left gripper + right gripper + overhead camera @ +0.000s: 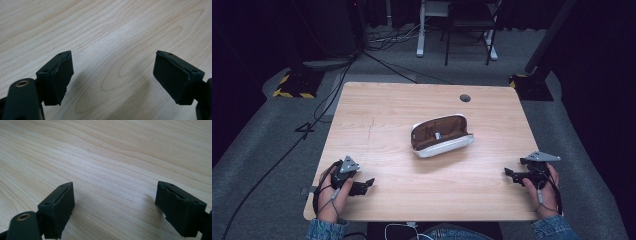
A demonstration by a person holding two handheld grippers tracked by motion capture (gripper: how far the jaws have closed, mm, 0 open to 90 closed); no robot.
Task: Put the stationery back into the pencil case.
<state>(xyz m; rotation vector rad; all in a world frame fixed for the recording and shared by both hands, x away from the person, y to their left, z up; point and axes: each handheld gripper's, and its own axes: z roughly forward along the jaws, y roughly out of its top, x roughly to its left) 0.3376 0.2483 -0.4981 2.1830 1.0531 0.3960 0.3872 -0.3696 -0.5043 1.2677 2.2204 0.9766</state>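
Where pale woodgrain table (387, 115) spreads: oval white, brown-lined case (442, 136); both tools wide open, empty.

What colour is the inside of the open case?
Brown inside the case, white outside; the high view shows it best.

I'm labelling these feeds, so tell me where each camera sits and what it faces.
High view: above the person's side, looking forward and down on the wooden table, the open pouch, both hands, the left claw and right claw.
Left gripper view: rides the left claw, facing bare tabletop between open jaws.
Right gripper view: rides the right claw, likewise.
Shared: the same tabletop.
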